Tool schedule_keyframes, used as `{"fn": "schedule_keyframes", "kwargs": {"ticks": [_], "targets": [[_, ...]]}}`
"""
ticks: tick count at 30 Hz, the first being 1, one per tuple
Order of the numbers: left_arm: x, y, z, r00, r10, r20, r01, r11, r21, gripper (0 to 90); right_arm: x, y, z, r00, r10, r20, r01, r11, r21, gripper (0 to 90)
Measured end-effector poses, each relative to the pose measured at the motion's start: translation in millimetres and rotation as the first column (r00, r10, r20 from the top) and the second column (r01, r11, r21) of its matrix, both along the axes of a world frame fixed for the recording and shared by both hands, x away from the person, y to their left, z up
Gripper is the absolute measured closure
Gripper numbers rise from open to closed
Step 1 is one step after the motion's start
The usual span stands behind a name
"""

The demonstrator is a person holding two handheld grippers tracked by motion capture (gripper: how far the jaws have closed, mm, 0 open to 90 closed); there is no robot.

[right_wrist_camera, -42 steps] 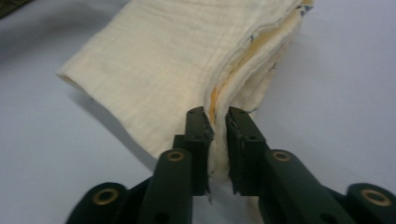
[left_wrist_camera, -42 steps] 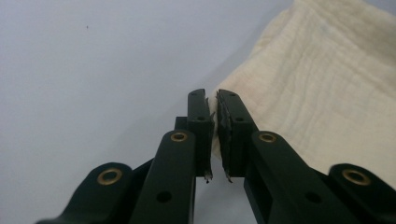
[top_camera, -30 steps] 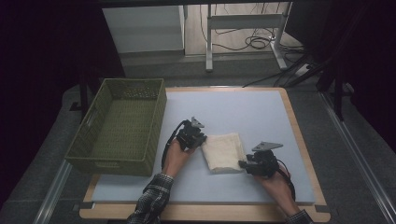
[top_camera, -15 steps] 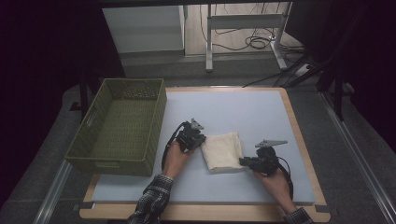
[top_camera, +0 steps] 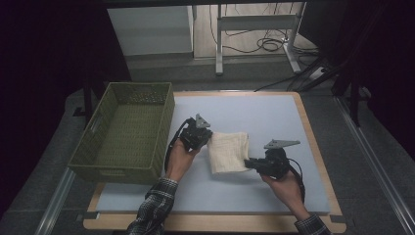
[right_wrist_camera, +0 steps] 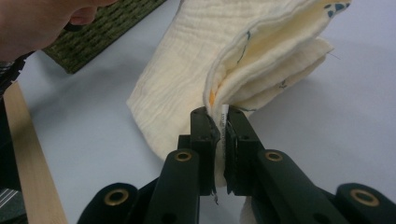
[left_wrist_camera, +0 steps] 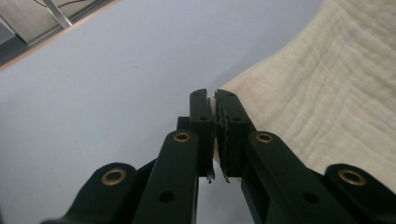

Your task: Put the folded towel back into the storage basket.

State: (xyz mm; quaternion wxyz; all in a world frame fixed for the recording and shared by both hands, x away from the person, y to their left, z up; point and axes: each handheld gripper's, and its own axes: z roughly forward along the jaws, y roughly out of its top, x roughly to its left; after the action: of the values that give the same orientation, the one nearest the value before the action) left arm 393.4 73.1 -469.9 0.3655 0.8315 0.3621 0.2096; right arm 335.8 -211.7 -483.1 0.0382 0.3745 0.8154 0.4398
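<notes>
Right gripper [top_camera: 250, 164] nearest, low on worktop [top_camera: 274, 122], jaws clamped on near right corner of folded cream cloth [top_camera: 228, 152]; jaws have just been closing, cloth edge between them. In right gripper view, gripper [right_wrist_camera: 219, 119] pinches layered hem, cloth [right_wrist_camera: 196, 70] lifted at that corner, folds fanning open. Left gripper [top_camera: 208, 139] at cloth's left edge, jaws clamped on cloth edge; in left gripper view, gripper [left_wrist_camera: 215, 100] bites thin edge of cloth [left_wrist_camera: 336, 107]. Cloth mid-worktop, between both grippers. Green woven basket [top_camera: 128, 164] further left, apart from cloth.
</notes>
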Motion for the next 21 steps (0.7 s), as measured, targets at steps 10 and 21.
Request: {"fn": "schedule_keyframes", "kwargs": {"ticks": [10,21], "targets": [[-2.6,8.6,30.4,0.9996,0.006,0.029,-0.008,0.9974,0.072,86.2,1.2,11.2,21.0,0.9984,0.024,0.051,-0.025,1.000,0.012,83.0],[-7.9,22.0,61.6,0.9963,0.037,0.078,-0.048,0.9895,0.137,86.2,2.5,25.5,39.3,0.9957,0.050,0.079,-0.053,0.998,0.033,82.8]]}}
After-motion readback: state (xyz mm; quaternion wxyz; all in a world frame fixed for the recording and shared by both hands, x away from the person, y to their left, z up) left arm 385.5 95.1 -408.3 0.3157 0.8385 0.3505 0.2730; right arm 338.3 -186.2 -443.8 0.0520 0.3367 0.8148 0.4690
